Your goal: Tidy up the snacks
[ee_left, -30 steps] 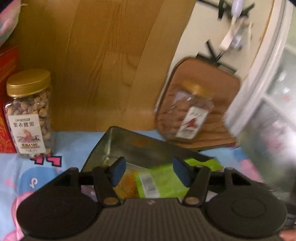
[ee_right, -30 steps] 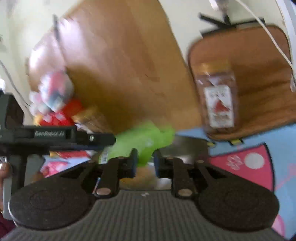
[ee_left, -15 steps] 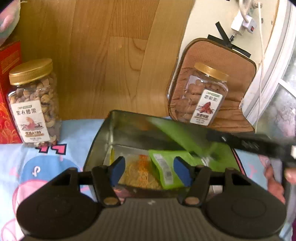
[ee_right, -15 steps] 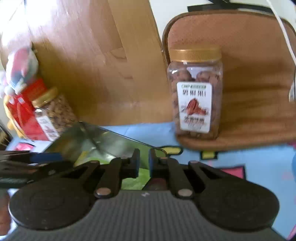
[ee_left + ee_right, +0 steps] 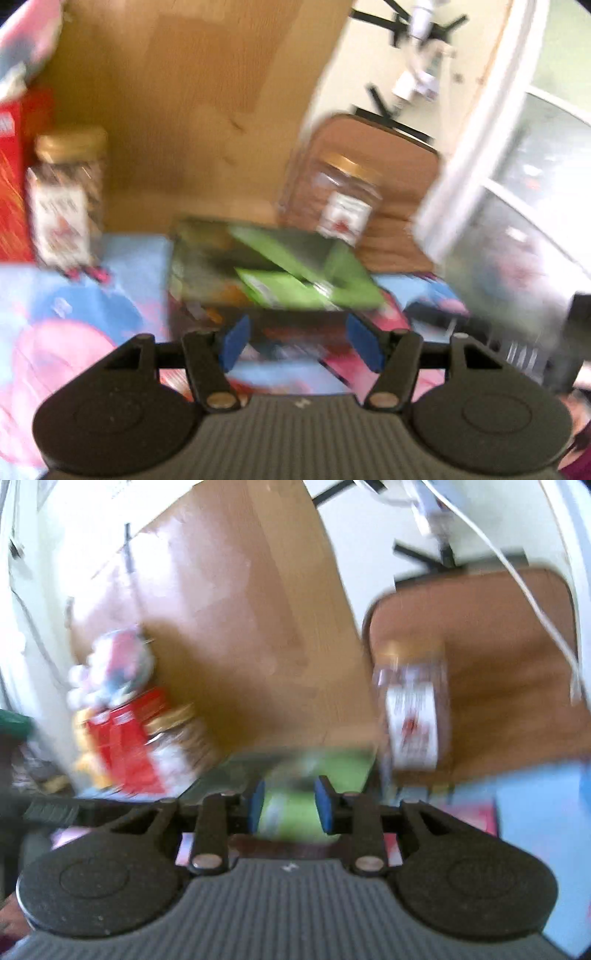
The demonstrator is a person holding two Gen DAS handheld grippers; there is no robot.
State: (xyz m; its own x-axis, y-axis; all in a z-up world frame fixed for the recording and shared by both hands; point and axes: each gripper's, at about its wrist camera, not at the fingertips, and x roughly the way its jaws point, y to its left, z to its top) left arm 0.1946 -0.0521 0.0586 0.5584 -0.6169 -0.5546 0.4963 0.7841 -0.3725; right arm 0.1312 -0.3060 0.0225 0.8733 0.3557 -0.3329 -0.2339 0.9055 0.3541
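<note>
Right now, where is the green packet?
In the left wrist view the green packet lies in the metal tin, centre frame, just ahead of the open left gripper, with the right-hand nut jar behind it.

a broad wooden panel (image 5: 177, 110) with pale brown grain stands upright at the back and fills most of the left wrist view; in the right wrist view the same panel (image 5: 236, 609) is brightly lit on its left part and shadowed lower down. to its right is a cream wall (image 5: 369, 66) crossed by black strips (image 5: 391, 110), with a white plug and cable (image 5: 417, 74) hanging on it. a brown padded cushion (image 5: 498, 657) with a dark edge leans against that wall. at the far right a white window frame (image 5: 476, 147) holds frosted glass (image 5: 535, 177). the surface below is covered by a light blue cloth with pink cartoon prints (image 5: 74, 317). both views are blurred.
</note>
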